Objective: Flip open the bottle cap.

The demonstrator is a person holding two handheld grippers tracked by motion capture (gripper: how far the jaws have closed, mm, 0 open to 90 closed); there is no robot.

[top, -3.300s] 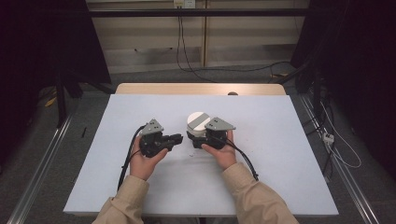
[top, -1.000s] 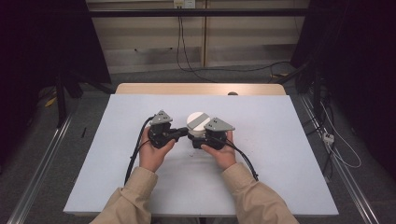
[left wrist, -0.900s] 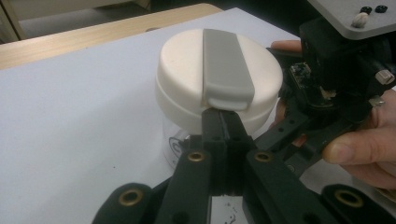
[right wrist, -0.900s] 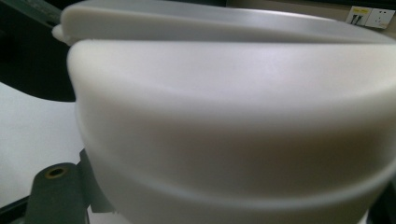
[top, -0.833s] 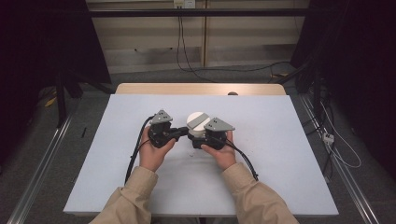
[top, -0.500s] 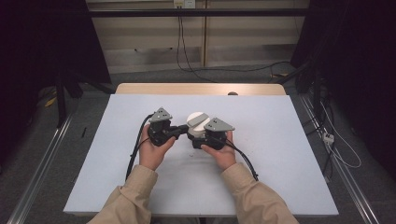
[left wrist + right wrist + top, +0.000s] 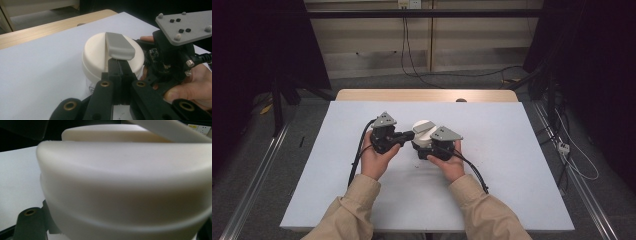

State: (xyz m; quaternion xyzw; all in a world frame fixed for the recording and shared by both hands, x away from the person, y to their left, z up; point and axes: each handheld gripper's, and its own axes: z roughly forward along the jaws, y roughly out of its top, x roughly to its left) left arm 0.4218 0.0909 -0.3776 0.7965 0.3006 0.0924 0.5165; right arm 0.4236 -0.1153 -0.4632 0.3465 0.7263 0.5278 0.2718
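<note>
Left gripper [image 7: 119, 67]: jaws pressed together, tips at the grey flip tab [image 7: 119, 45] on the lid.
Right gripper [image 7: 427, 150]: clamped round the white jar [image 7: 423, 134] — mid-table.
Table [image 7: 512, 165]: white sheet.
Writing: none legible — faint mark below the lid.

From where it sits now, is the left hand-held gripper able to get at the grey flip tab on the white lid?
Probably yes. The left hand-held gripper is shut, its tips right under the end of the grey flip tab on the white lid, with nothing between them. The right hand-held gripper sits at the jar's far side.
</note>
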